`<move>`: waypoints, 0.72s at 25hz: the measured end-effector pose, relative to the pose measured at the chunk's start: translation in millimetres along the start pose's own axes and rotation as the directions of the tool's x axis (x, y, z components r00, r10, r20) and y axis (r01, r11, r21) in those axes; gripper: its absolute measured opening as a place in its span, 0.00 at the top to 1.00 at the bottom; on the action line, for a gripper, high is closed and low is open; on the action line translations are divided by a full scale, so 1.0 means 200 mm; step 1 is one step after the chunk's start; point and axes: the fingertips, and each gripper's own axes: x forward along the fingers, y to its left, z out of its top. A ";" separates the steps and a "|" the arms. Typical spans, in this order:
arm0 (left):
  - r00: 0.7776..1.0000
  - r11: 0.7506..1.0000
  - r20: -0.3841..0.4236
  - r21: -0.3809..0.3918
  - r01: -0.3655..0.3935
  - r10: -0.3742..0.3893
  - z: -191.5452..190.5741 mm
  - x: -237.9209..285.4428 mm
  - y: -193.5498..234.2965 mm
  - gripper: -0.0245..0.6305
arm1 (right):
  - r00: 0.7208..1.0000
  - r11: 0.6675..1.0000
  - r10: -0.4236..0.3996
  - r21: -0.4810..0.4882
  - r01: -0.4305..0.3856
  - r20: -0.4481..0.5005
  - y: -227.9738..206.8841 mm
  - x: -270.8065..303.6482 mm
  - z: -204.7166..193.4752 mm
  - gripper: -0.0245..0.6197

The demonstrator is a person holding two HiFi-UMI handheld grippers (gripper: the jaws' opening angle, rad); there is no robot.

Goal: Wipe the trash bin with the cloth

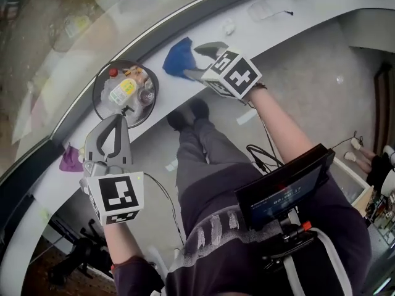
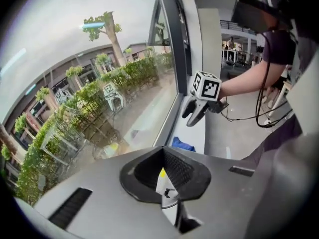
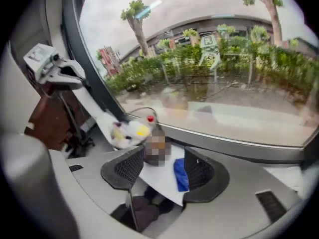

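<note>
Head view: crumpled blue fabric cloth [image 1: 178, 58] lies on the white ledge [image 1: 265, 29] just ahead of the right gripper [image 1: 192, 61], jaws apart and empty. The left gripper [image 1: 115, 121], jaws together and empty, hangs beside the round dark trash bin [image 1: 99, 82].

My left gripper [image 2: 167, 195] hides the lower part of the blue cloth [image 2: 182, 144]. In my right gripper view the rubbish [image 3: 124, 132] is smeared by blur. The purple thing [image 1: 71, 160] is too small to name.
</note>
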 end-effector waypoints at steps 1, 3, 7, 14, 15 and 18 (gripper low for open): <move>1.000 1.000 0.009 0.006 -0.012 0.012 0.04 -0.04 0.01 0.96 | 0.996 0.996 0.083 0.026 -0.084 0.024 0.11 -0.05 0.06 0.57; 0.999 1.000 0.019 0.013 -0.028 0.028 0.12 -0.12 0.01 0.96 | 0.975 0.977 0.196 0.063 -0.203 0.100 0.32 -0.18 0.18 0.73; 0.996 0.999 0.083 -0.008 -0.036 0.037 0.26 -0.30 -0.02 0.96 | 0.941 0.960 0.257 0.057 -0.275 0.219 0.56 -0.39 0.36 0.96; 0.979 0.994 0.186 0.088 0.064 -0.079 0.46 -0.55 -0.19 0.96 | 0.927 0.979 0.201 -0.043 -0.197 0.316 0.79 -0.81 0.52 0.96; 0.967 0.993 0.237 0.088 0.075 -0.094 0.50 -0.60 -0.19 0.96 | 0.934 0.987 0.161 -0.074 -0.145 0.320 0.82 -0.86 0.54 0.96; 0.925 0.990 0.359 0.092 0.103 -0.129 0.57 -0.69 -0.20 0.97 | 0.930 0.989 0.079 -0.143 -0.030 0.358 0.91 -0.96 0.60 0.96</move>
